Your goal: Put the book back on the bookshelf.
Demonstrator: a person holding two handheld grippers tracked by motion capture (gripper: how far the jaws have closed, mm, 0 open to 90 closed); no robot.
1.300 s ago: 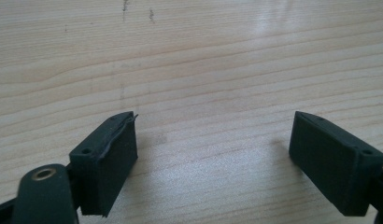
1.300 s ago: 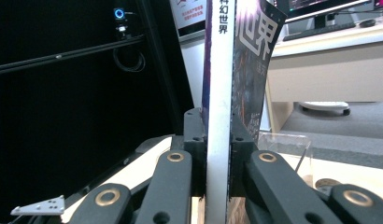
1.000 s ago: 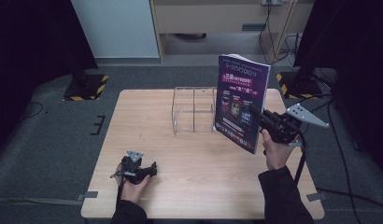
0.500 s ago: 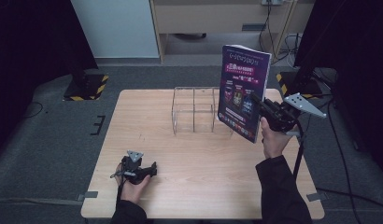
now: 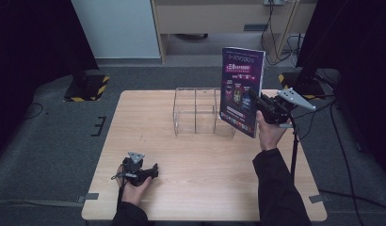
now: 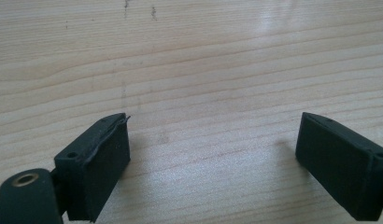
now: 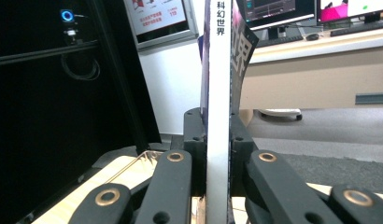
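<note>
A purple magazine [image 5: 242, 89] is held upright above the table's right side, its cover turned toward the left. My right gripper [image 5: 260, 104] is shut on its right edge; in the right gripper view the white spine [image 7: 219, 93] stands pinched between the two black jaws. A clear wire rack [image 5: 200, 111] with upright dividers stands on the table just left of the magazine. My left gripper [image 5: 151, 171] rests low near the table's front left, open, with bare wood between its jaws [image 6: 213, 158].
The wooden table [image 5: 181, 160] has bare surface across its middle and front. Beyond it stand a white panel [image 5: 116, 28], a desk [image 5: 229, 19] and dark stands with yellow-black bases [image 5: 87, 87]. A cable [image 5: 294, 150] hangs from the right gripper.
My right gripper has lifted the magazine and turned it more upright, carrying it slightly back and up. The left gripper has stayed still.
</note>
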